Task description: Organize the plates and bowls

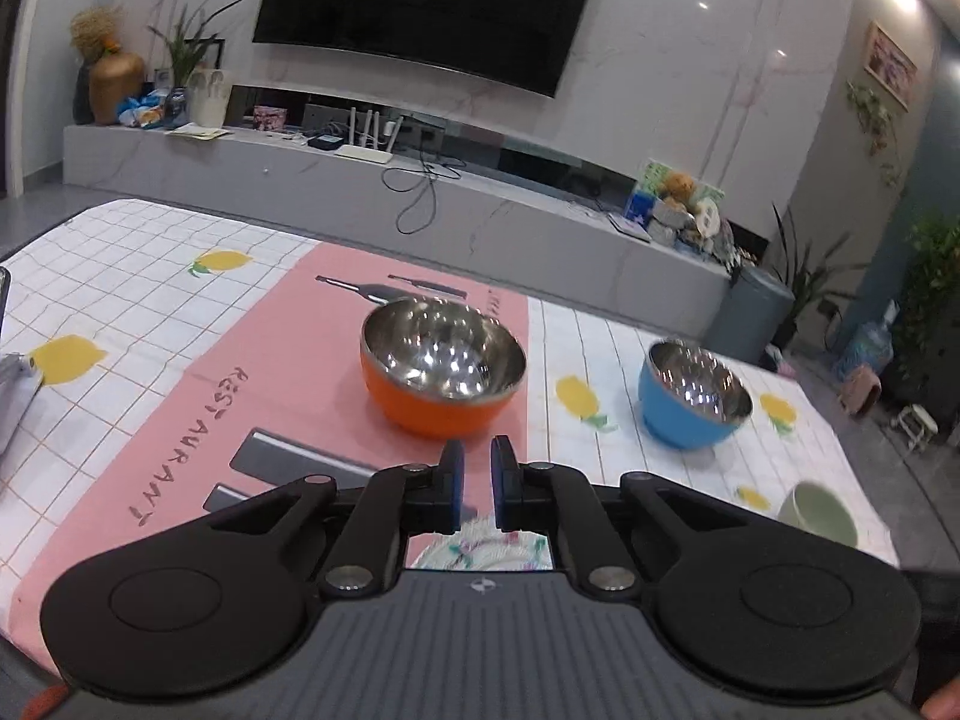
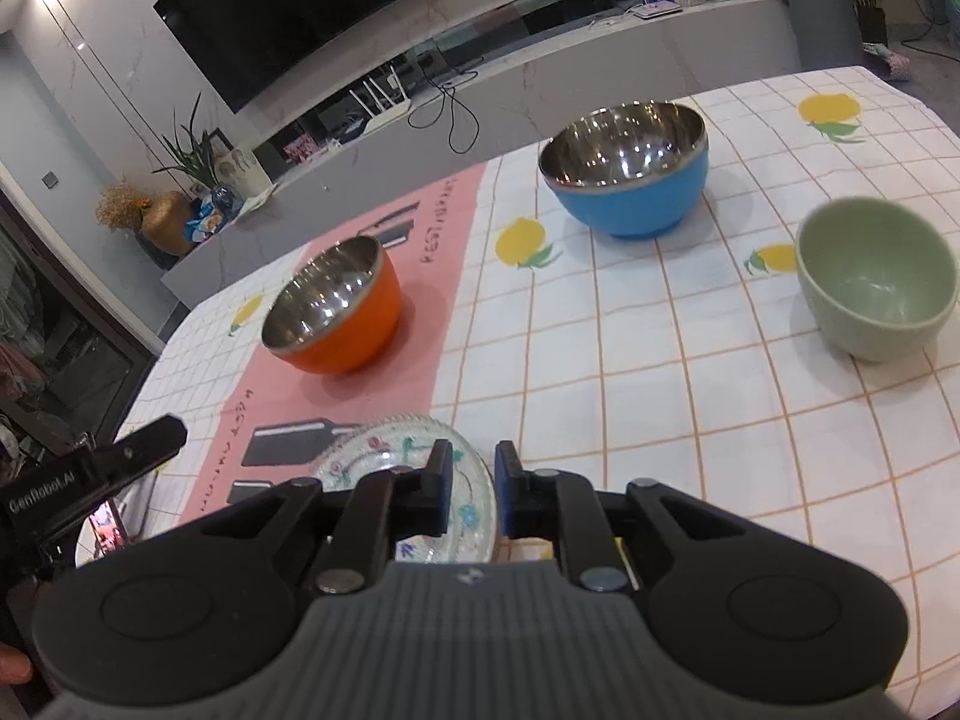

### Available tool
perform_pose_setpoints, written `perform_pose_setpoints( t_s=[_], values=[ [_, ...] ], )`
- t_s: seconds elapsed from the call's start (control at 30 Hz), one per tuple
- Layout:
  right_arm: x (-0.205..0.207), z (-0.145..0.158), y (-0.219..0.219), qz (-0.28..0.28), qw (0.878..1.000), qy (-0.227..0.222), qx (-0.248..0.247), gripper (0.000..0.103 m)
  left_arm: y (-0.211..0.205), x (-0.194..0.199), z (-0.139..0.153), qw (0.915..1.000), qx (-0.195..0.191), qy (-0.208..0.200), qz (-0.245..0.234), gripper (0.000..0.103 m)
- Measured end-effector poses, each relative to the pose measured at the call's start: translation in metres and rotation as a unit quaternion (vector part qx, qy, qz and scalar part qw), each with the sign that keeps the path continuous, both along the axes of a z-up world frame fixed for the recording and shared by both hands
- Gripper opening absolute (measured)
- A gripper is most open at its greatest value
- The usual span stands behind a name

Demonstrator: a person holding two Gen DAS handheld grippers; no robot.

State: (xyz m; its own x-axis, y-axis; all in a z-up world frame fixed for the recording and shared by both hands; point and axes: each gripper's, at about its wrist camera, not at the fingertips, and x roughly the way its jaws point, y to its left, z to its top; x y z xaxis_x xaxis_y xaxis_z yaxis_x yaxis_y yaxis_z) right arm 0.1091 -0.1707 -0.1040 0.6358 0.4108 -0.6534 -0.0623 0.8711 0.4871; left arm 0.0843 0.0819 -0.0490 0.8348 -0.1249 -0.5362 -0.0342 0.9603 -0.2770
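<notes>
A table (image 2: 690, 420) under a checked cloth with lemon prints carries a pink placemat (image 1: 288, 360) on its left part; all the dishes stand on it, upright and well apart from one another. In the right wrist view the blue bowl (image 2: 630, 180) sits at 12 o'clock, the orange bowl (image 2: 333, 312), on the placemat, at 10 o'clock, and the green bowl (image 2: 876, 282) at 2 o'clock; both coloured bowls are steel-lined and empty. The glass plate (image 2: 384, 456), painted with small flowers, lies nearest the viewer at 6 o'clock, partly hidden behind the right gripper (image 2: 471, 483). That gripper's blue-padded jaws stand narrow, with a slim gap between them and nothing pinched; the plate's rim passes behind that gap, and no contact can be made out. In the left wrist view the left gripper (image 1: 477, 468) is likewise drawn almost together and empty, hovering short of the orange bowl (image 1: 441, 360) at 12 o'clock, with the blue bowl (image 1: 690, 390) at 2 o'clock and the plate (image 1: 480, 549) glimpsed under the jaws at 6 o'clock. Judged from this layout, nothing is stacked yet and the step in hand is choosing the first bowl to nest. To do it well, the jaws probably need to open before the approach, close over one wall of a rim instead of the whole bowl, and lift steadily, since the polished steel is likely to slip and a hard tilt could tip a bowl.
</notes>
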Motion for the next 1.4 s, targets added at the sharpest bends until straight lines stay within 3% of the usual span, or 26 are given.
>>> perform_pose_setpoints(
  t_s=[0.2,0.27,0.3,0.33,0.53,0.6,0.77,0.87,1.0,1.2,1.4],
  values=[
    [0.004,0.003,0.002,-0.007,1.000,-0.015,-0.001,0.015,0.013,0.019,0.001,0.9991,-0.037,0.015,0.012,0.010],
    [0.007,0.005,0.005,-0.008,1.000,-0.019,-0.007,0.025,0.019,0.025,-0.001,0.9988,-0.041,0.024,0.014,0.010],
    [0.008,0.006,0.008,-0.009,1.000,-0.021,-0.013,0.038,0.021,0.027,-0.001,0.9989,-0.038,0.025,0.010,0.011],
    [0.010,0.007,0.010,-0.011,1.000,-0.023,-0.017,0.040,0.023,0.030,-0.001,0.9990,-0.034,0.026,0.009,0.011],
    [0.029,0.010,0.025,-0.010,0.999,-0.029,-0.030,0.040,0.043,0.047,0.001,0.9977,-0.038,0.036,0.043,0.026],
    [0.039,0.011,0.030,-0.012,0.999,-0.031,-0.027,0.041,0.052,0.053,0.000,0.9968,-0.051,0.038,0.049,0.043],
    [0.069,0.018,0.047,-0.008,0.999,-0.029,-0.020,0.056,0.070,0.077,-0.003,0.9947,-0.070,0.051,0.056,0.055],
    [0.090,0.021,0.060,-0.001,1.000,-0.026,-0.011,0.069,0.082,0.092,-0.009,0.9921,-0.089,0.064,0.062,0.056],
    [0.116,0.021,0.078,0.005,1.000,-0.019,-0.004,0.069,0.096,0.107,-0.020,0.9874,-0.119,0.076,0.071,0.056],
    [0.148,0.007,0.096,-0.003,1.000,0.013,-0.008,0.068,0.100,0.129,-0.036,0.9841,-0.132,0.092,0.076,0.056],
    [0.167,-0.006,0.109,-0.014,0.999,0.041,-0.025,0.060,0.093,0.147,-0.055,0.9834,-0.115,0.117,0.078,0.054]
  ],
)
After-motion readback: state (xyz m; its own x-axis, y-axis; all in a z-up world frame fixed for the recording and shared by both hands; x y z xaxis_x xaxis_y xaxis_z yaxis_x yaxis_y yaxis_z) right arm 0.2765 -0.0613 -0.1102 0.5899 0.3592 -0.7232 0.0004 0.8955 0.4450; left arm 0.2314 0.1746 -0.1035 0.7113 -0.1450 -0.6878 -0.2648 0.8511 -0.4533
